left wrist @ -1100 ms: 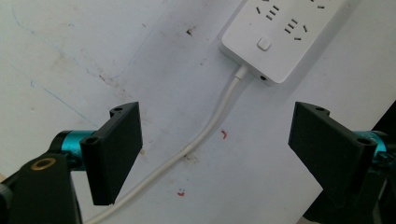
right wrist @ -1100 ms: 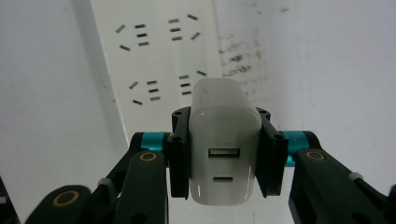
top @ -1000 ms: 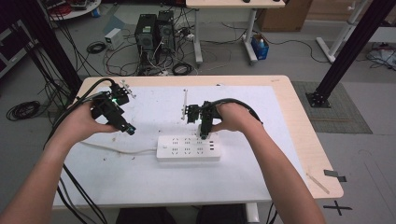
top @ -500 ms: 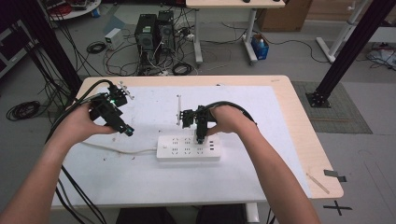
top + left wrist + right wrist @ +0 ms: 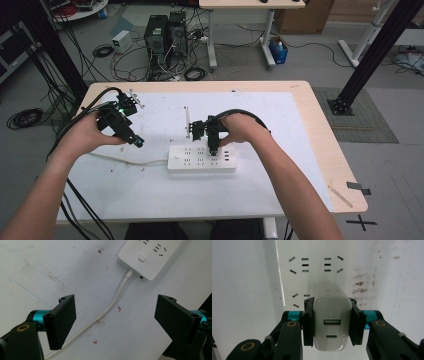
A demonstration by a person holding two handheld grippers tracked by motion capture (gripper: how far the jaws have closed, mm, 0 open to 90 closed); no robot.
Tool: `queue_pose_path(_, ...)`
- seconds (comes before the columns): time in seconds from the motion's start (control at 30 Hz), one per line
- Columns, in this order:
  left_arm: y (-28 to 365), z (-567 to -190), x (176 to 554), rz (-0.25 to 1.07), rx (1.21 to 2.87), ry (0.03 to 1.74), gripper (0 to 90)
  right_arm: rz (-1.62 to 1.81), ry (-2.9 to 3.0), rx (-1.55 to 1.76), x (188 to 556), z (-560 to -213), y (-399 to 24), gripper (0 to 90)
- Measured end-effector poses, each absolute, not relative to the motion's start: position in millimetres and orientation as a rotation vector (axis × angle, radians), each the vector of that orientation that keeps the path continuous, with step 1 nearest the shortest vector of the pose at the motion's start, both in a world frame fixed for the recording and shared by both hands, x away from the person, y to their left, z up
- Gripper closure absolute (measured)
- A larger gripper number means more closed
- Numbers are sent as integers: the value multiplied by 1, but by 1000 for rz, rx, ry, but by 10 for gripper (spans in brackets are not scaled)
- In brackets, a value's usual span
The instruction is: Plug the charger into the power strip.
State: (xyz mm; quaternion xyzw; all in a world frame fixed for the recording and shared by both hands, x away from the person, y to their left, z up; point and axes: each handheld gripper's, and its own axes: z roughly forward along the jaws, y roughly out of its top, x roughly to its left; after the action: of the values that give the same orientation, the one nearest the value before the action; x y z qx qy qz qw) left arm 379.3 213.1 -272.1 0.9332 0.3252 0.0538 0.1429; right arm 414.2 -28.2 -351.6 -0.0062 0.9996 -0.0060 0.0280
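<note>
In the high view, a white power strip [image 5: 201, 158] is seen lying flat near the middle of the table [image 5: 320, 125], on a white sheet that covers most of the tabletop. The right gripper [image 5: 213, 145] is held by the right hand [image 5: 239, 128] directly over the strip's top face, pointing down at it. The left gripper [image 5: 136, 140] is held by the left hand [image 5: 92, 134] to the left of the strip, apart from it, with the strip's white cord [image 5: 127, 160] running out leftward below it. In the left gripper view, the jaws are seen spread wide with nothing between them; the cord [image 5: 110, 306] is seen passing across the sheet between them up to the end of the strip [image 5: 149, 255], where a small square button is visible. A few red marks and smudges are seen on the sheet near the cord. In the right gripper view, the jaws are clamped on the two sides of a white charger [image 5: 332, 322], whose near face shows two ports, one above the other. The charger is held just above the strip [image 5: 315, 267], over its rows of socket slots; whether its prongs are touching the strip cannot be told.
</note>
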Motion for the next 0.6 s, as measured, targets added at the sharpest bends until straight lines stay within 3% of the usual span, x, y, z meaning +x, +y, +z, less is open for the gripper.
queue_pose_path(0.6,215,-279,385,127,2707,931,177,51,3083,-16,415,-359,-35,632)
